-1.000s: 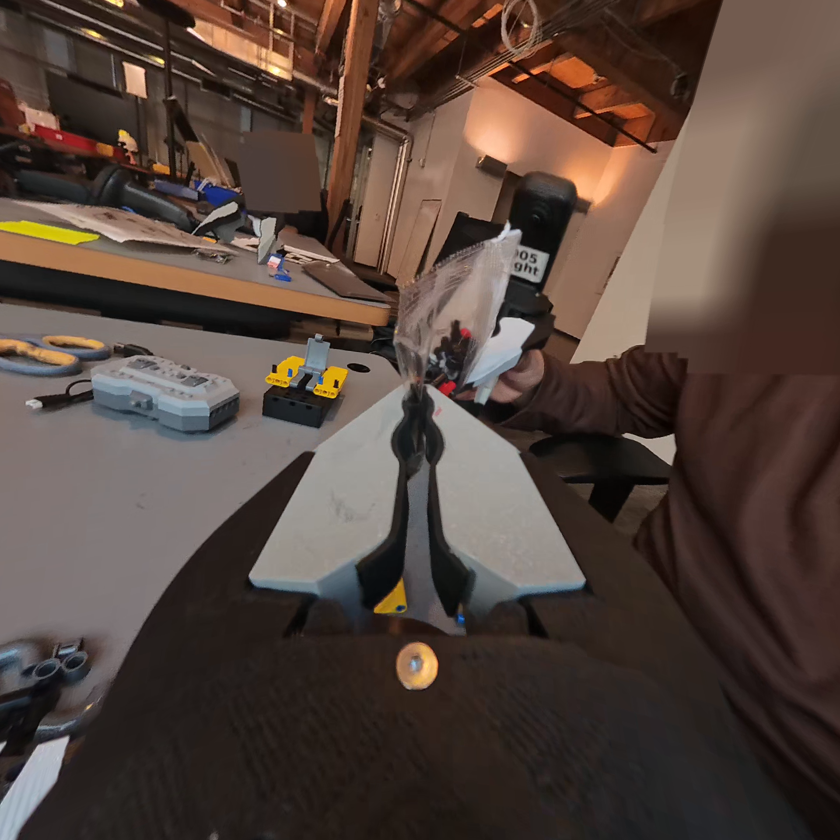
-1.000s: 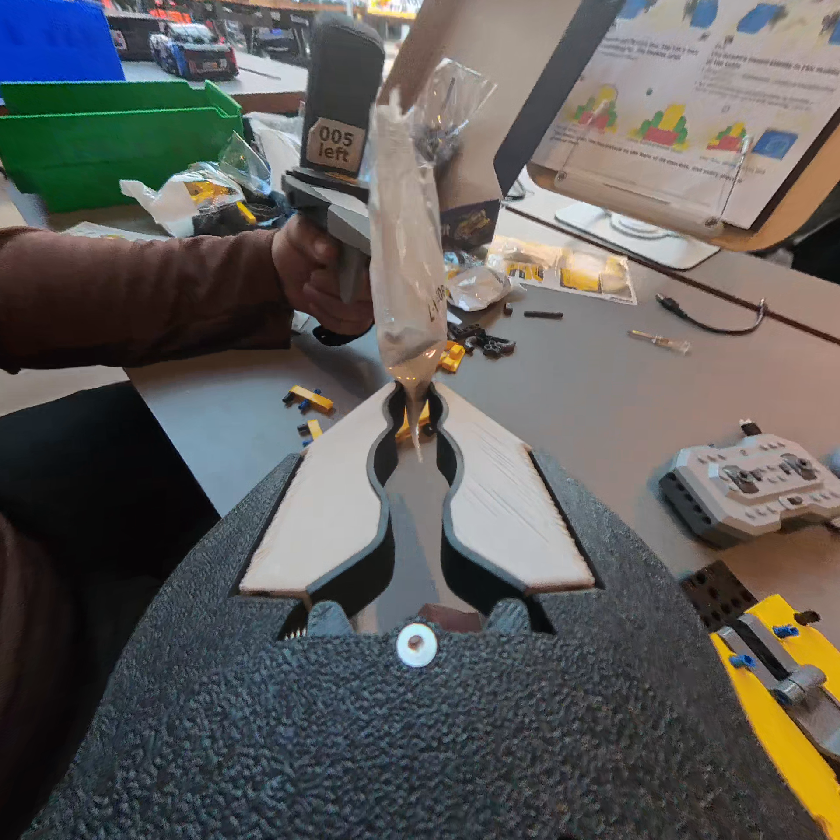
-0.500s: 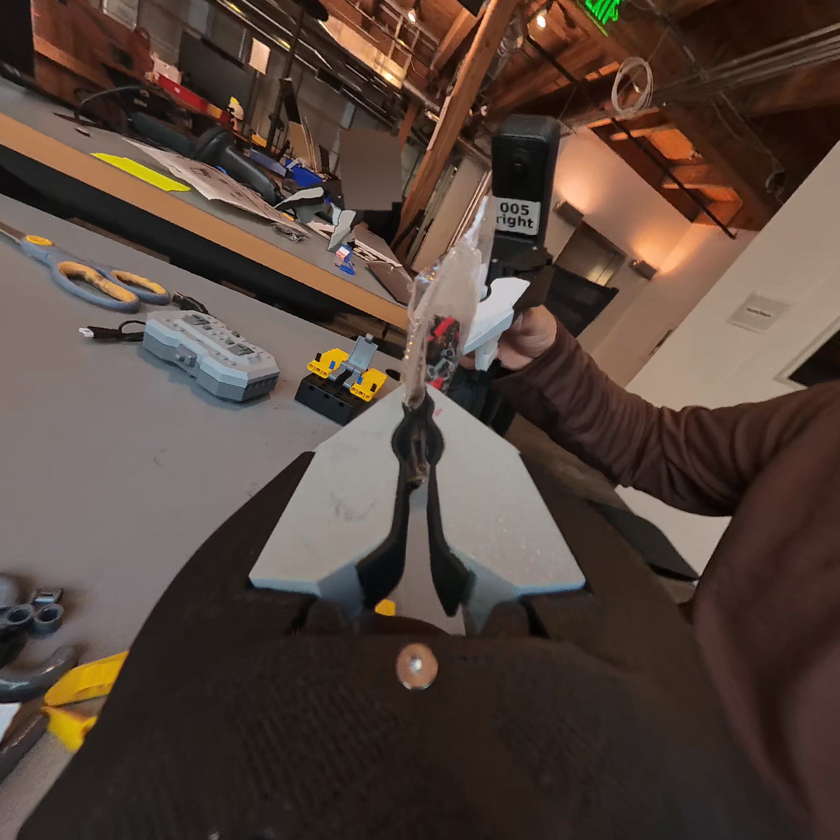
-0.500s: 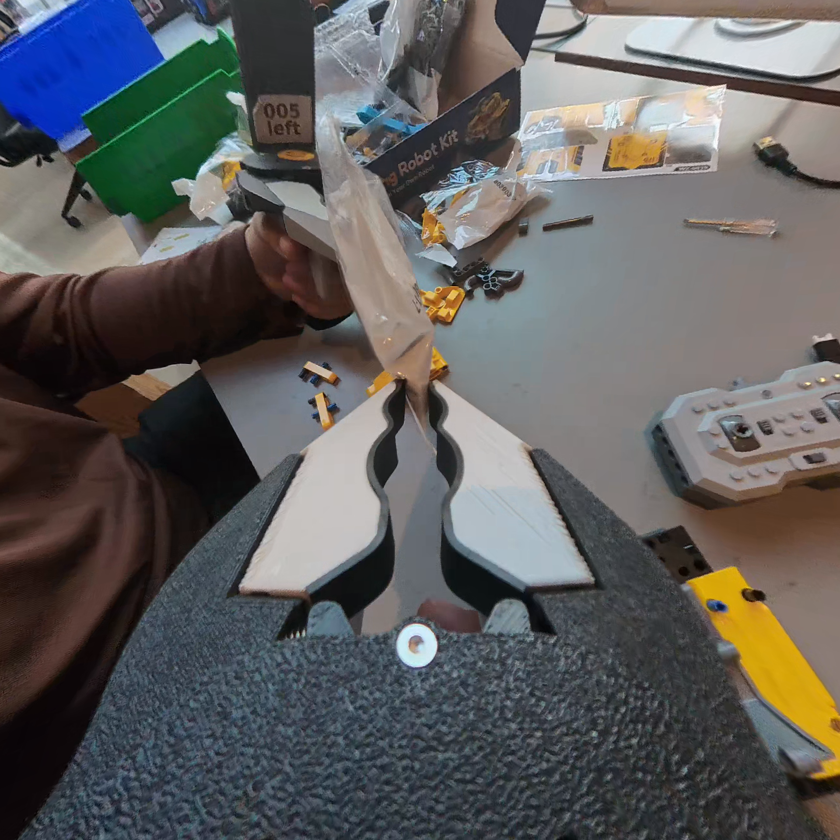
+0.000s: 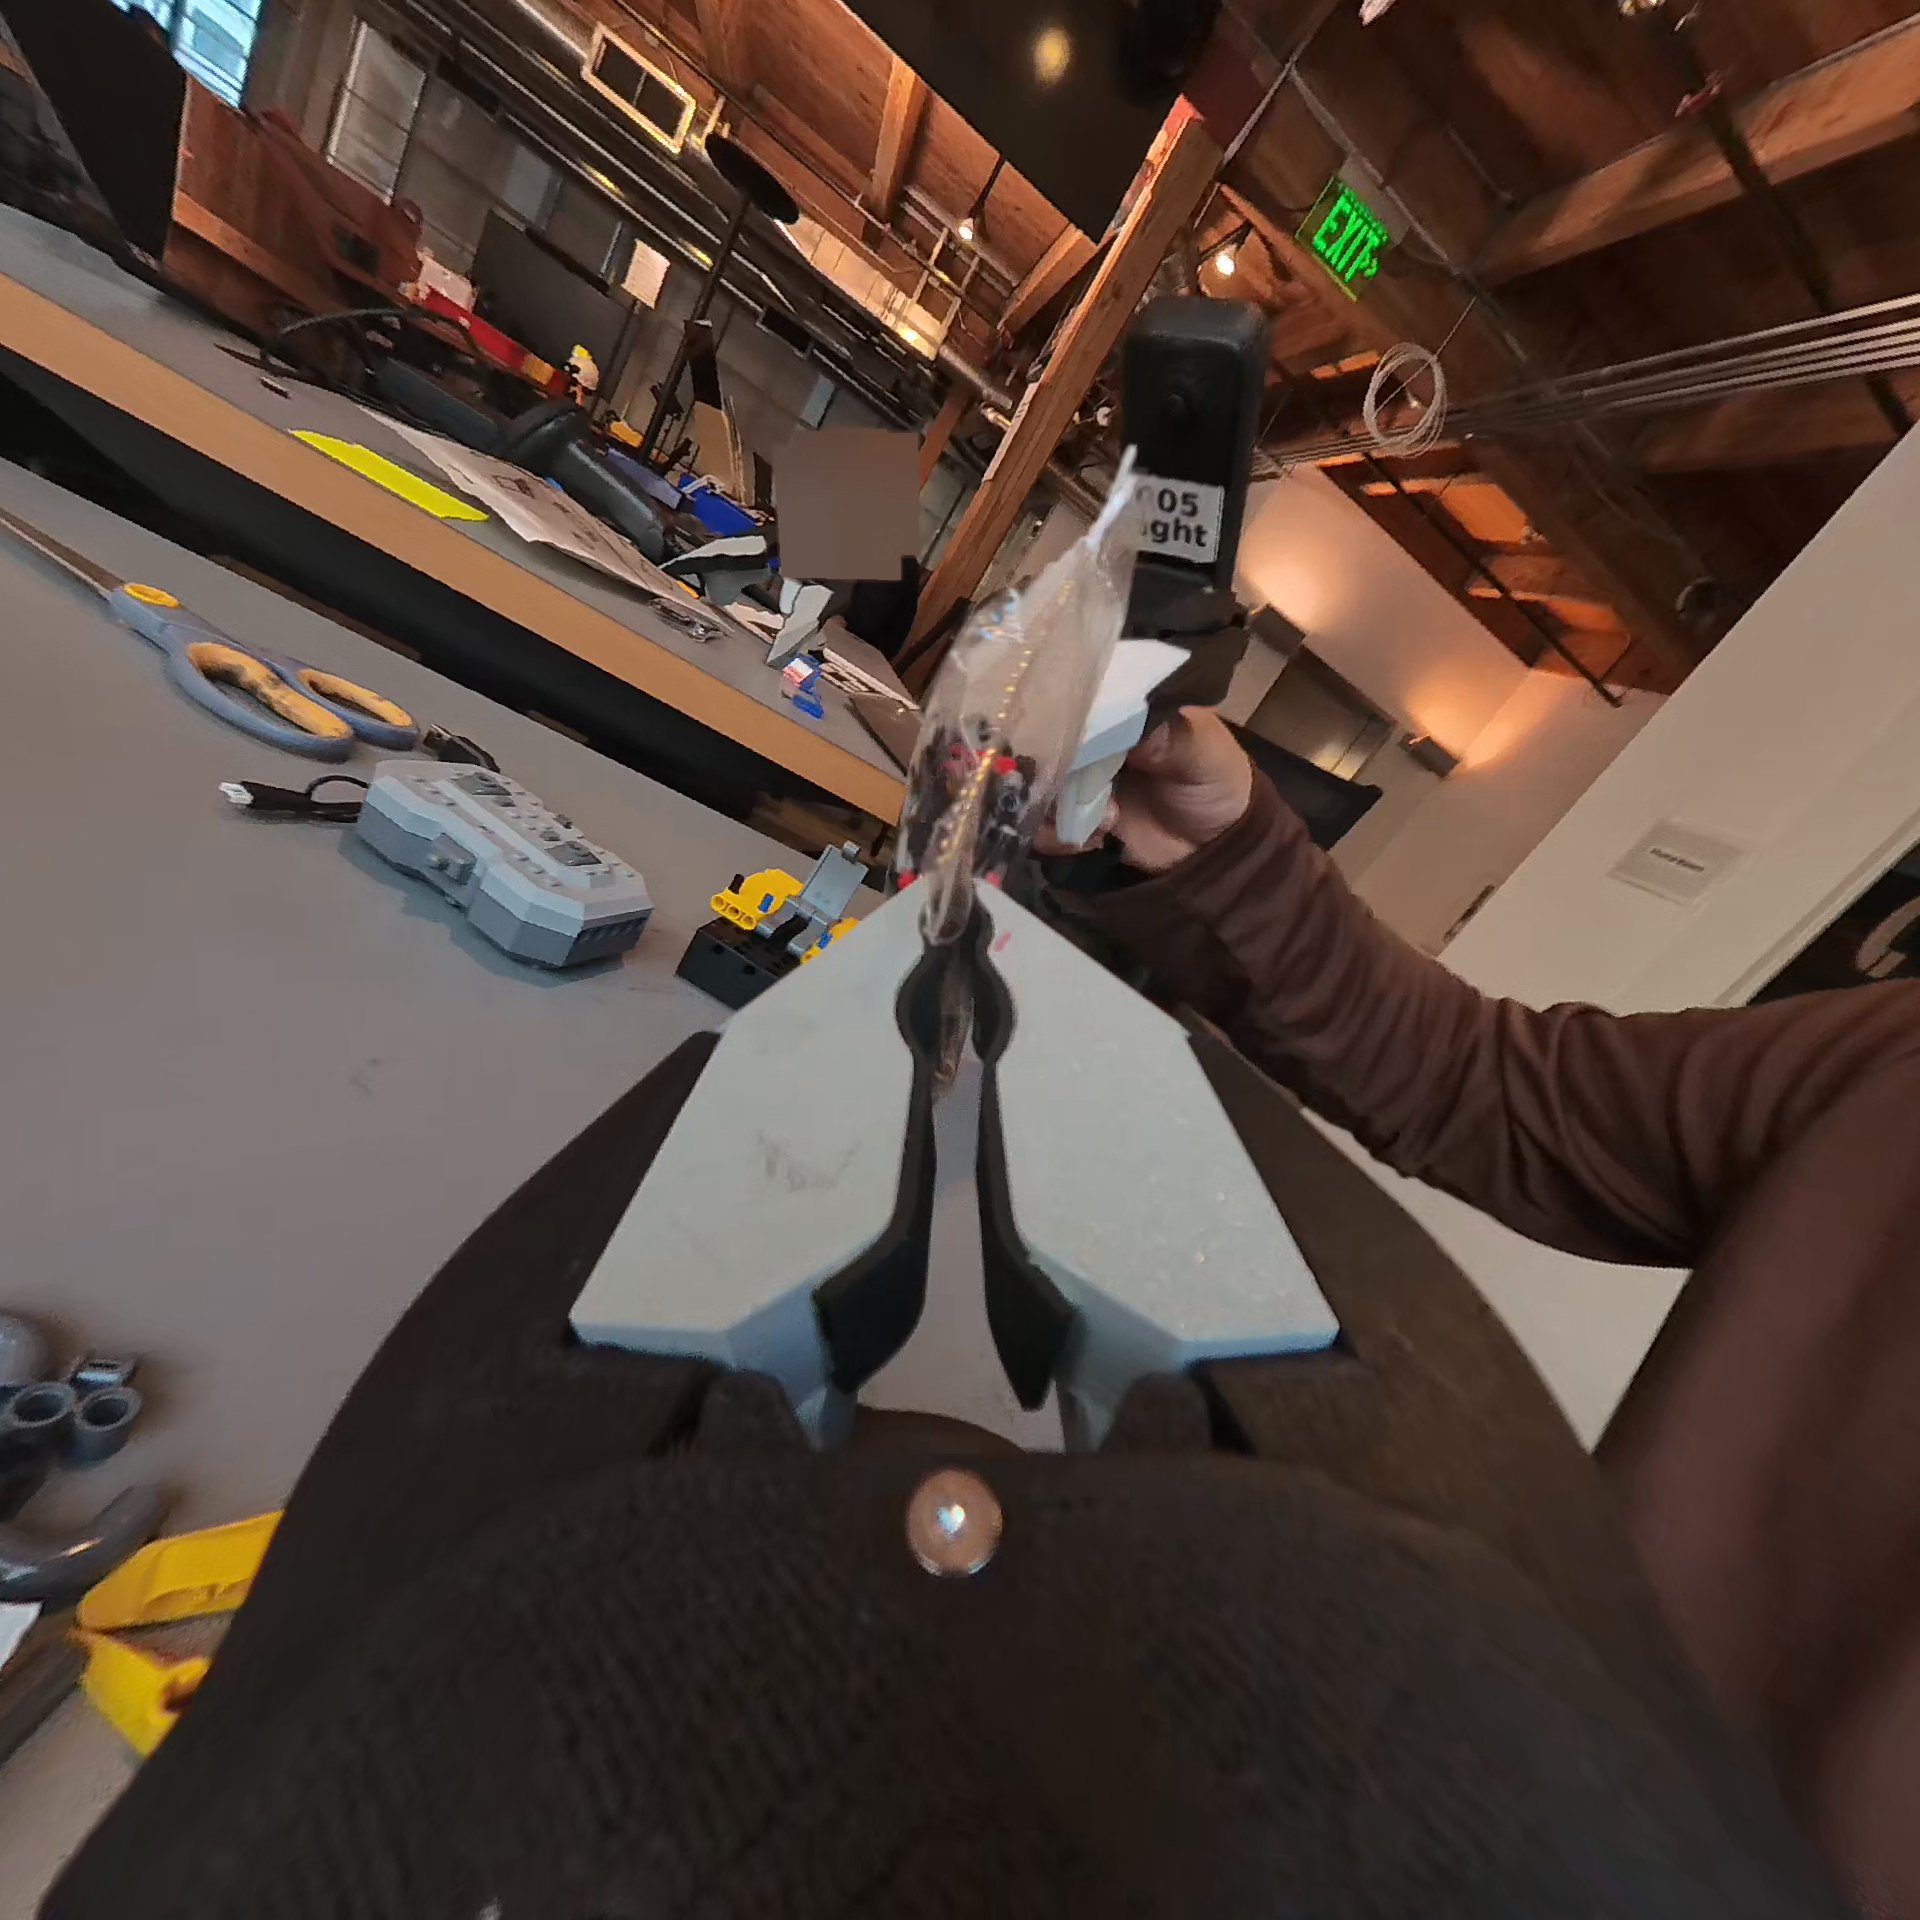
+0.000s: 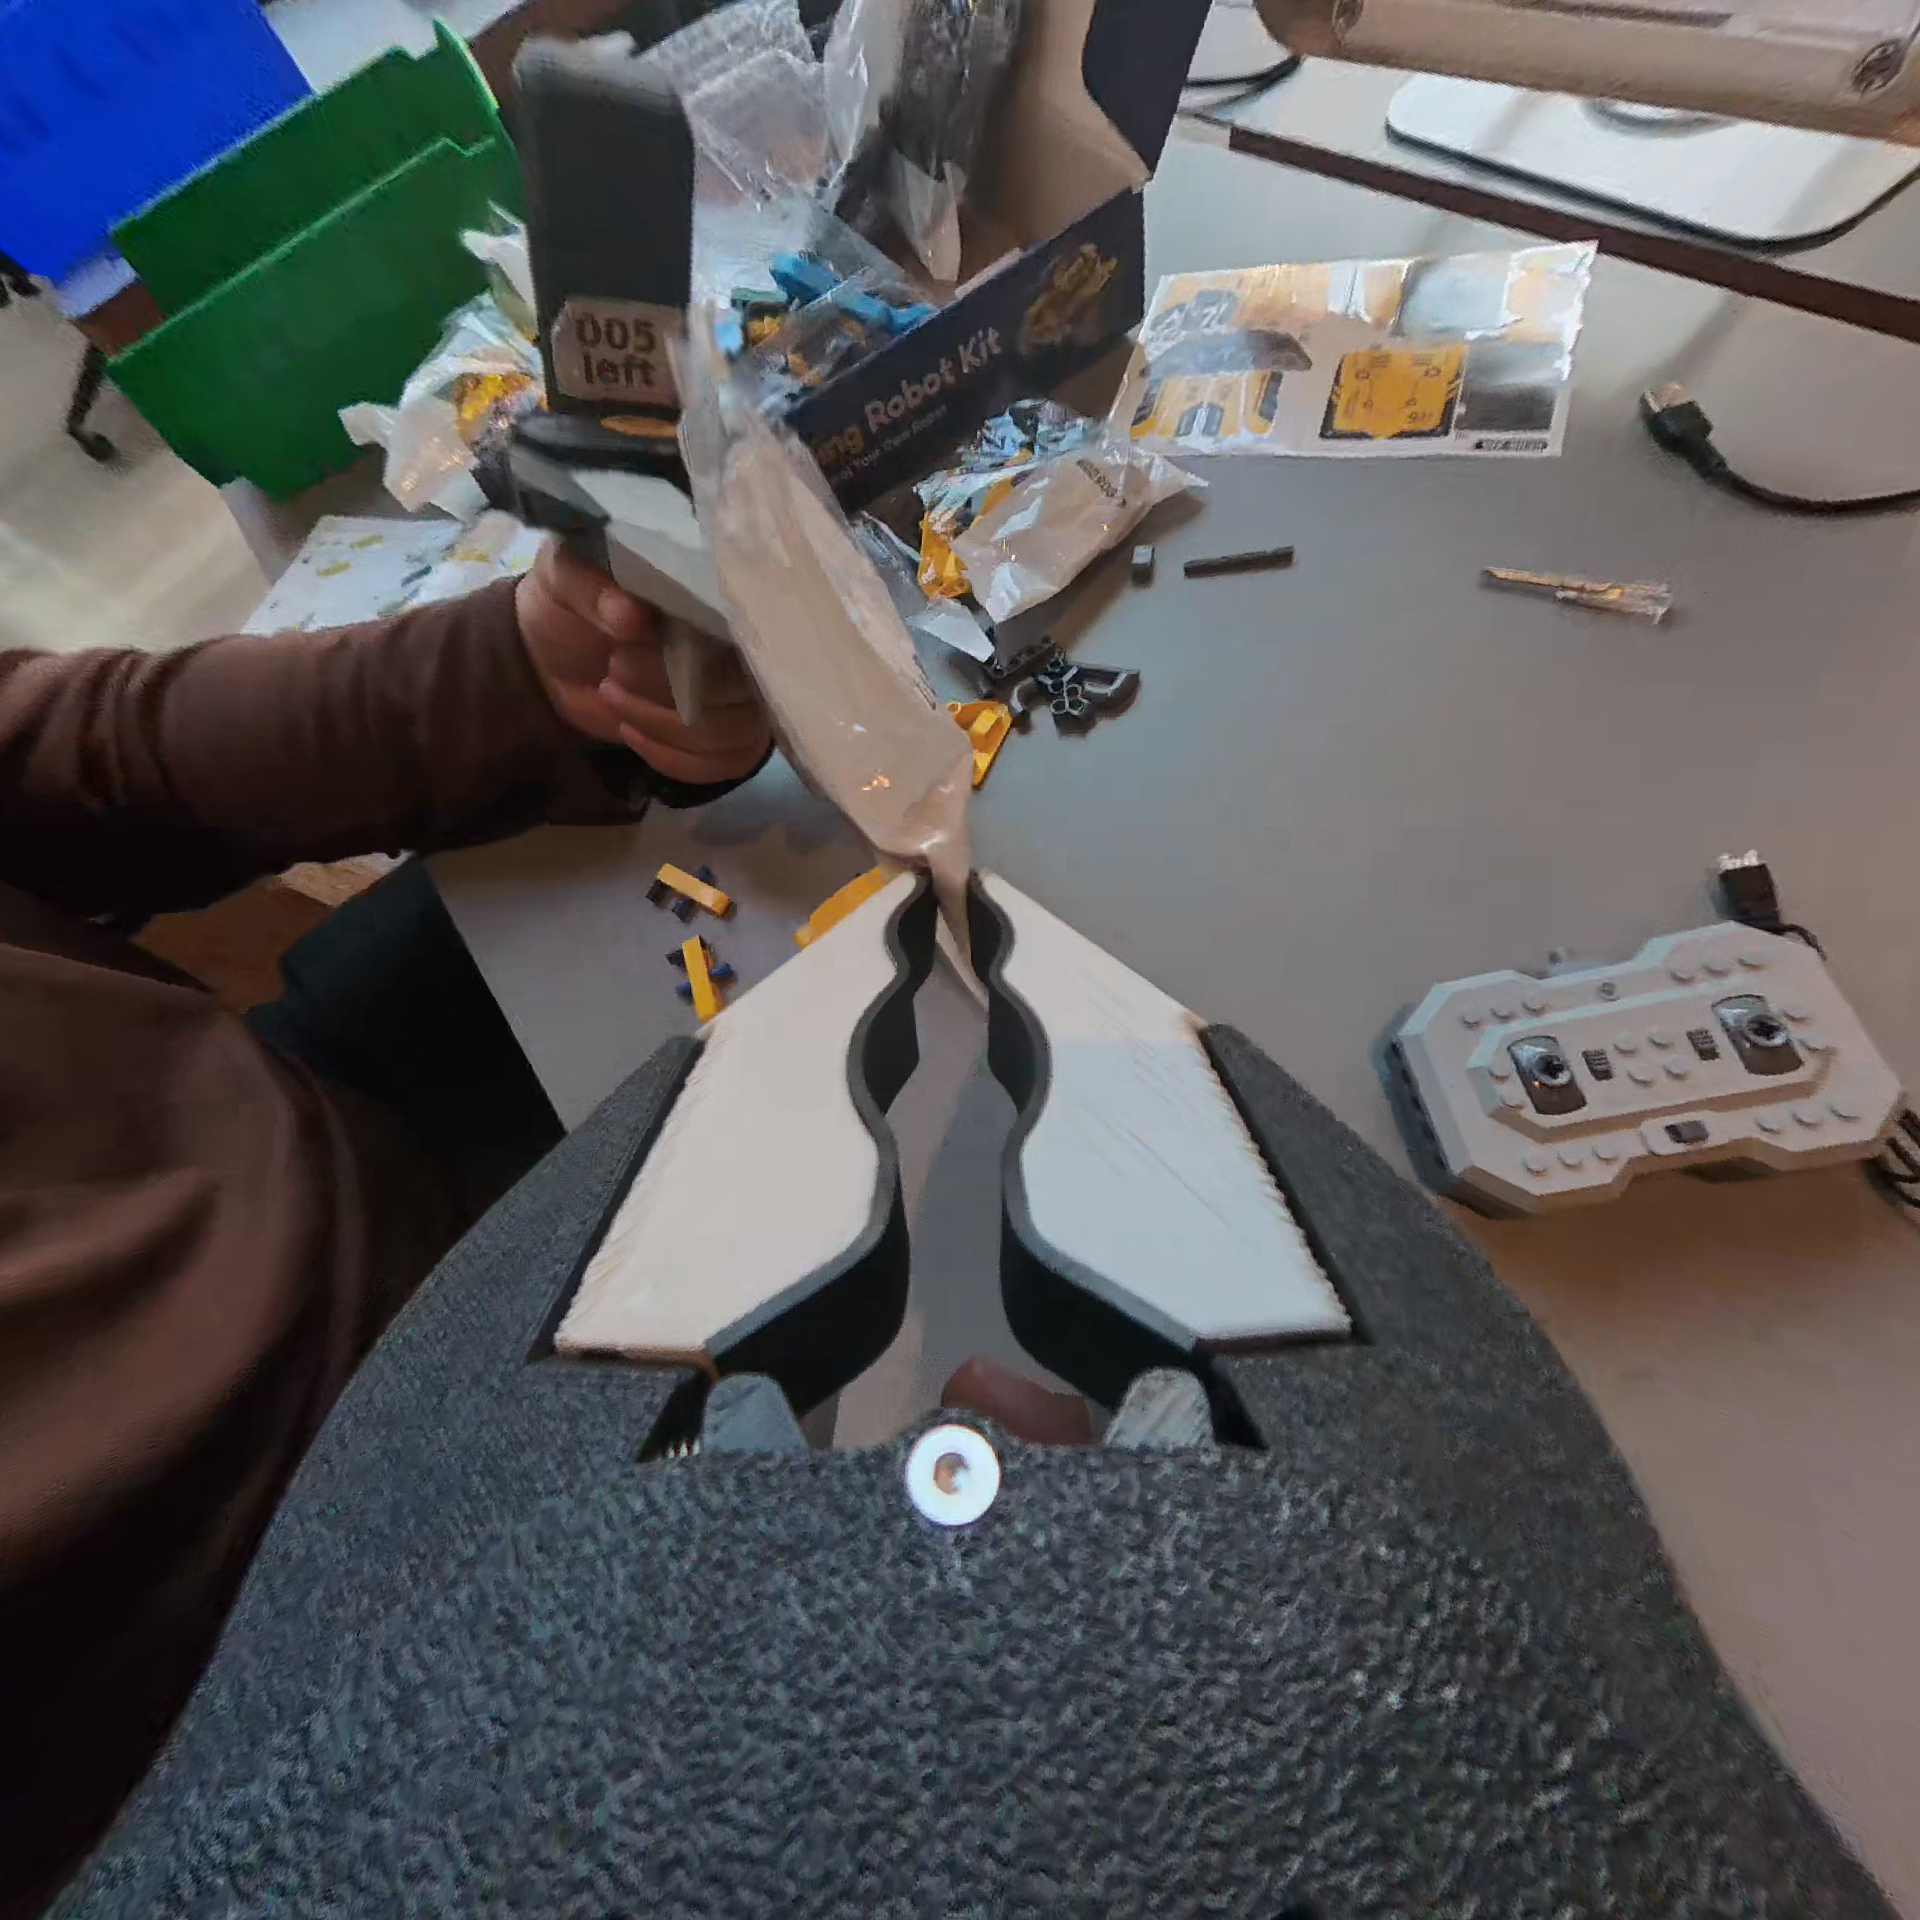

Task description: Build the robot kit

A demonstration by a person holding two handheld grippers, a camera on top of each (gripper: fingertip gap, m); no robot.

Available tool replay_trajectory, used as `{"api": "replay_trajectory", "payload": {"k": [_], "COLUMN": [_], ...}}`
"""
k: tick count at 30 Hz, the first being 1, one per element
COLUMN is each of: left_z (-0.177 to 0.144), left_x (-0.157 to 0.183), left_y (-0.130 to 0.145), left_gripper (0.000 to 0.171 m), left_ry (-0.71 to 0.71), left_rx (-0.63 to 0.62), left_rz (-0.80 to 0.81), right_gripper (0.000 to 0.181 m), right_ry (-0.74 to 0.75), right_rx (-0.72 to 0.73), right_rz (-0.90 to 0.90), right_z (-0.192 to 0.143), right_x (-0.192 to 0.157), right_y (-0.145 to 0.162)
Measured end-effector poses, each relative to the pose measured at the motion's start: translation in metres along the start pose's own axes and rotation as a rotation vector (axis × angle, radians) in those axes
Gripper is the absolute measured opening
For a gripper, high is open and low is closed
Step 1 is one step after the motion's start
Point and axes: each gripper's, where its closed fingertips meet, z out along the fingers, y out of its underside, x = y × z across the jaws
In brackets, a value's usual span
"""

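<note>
Right gripper pinches the lower end of a clear plastic bag (left gripper gripping its upper end) above the grey worktop, grey controller near the right edge.

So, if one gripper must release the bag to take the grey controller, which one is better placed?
Probably the right gripper: the grey controller lies close beside it, while it looks farther from the left gripper. Both are shut on the bag.
</note>
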Motion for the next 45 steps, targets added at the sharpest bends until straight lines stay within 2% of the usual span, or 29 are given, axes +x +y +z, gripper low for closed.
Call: {"api": "replay_trajectory", "payload": {"k": [2, 4, 7, 11, 16, 24, 32, 38, 45], "left_z": [0.0, -0.002, -0.002, 0.01, 0.024, 0.019, 0.011, 0.007, 0.007], "left_x": [0.003, -0.003, -0.021, -0.023, -0.025, -0.03, -0.033, -0.04, -0.053], "left_y": [0.002, 0.009, 0.028, 0.041, 0.041, 0.038, 0.02, 0.019, 0.026], "left_gripper": [0.0, 0.0, 0.0, 0.0, 0.0, 0.0, 0.0, 0.0, 0.0], "left_ry": [0.001, -0.052, -0.186, -0.268, -0.334, -0.366, -0.441, -0.482, -0.578], "left_rx": [-0.018, -0.083, -0.215, -0.294, -0.274, -0.243, -0.188, -0.189, -0.229], "left_rz": [0.082, 0.222, 0.465, 0.568, 0.566, 0.528, 0.621, 0.627, 0.62], "right_gripper": [0.005, 0.005, 0.005, 0.005, 0.005, 0.005, 0.007, 0.007, 0.014], "right_ry": [-0.032, 0.004, 0.047, 0.142, 0.235, 0.301, 0.378, 0.375, 0.385], "right_rx": [0.0, -0.099, -0.007, -0.032, 0.015, 0.044, 0.127, 0.099, 0.068], "right_rz": [0.02, -0.01, 0.014, -0.015, -0.027, -0.056, -0.112, -0.122, -0.016], "right_z": [0.005, 0.018, 0.018, 0.032, 0.026, 0.029, 0.042, 0.057, 0.066], "right_x": [-0.003, 0.004, 0.017, 0.033, 0.042, 0.045, 0.061, 0.071, 0.086], "right_y": [0.003, 0.029, 0.027, 0.054, 0.061, 0.061, 0.027, 0.016, 0.031]}}
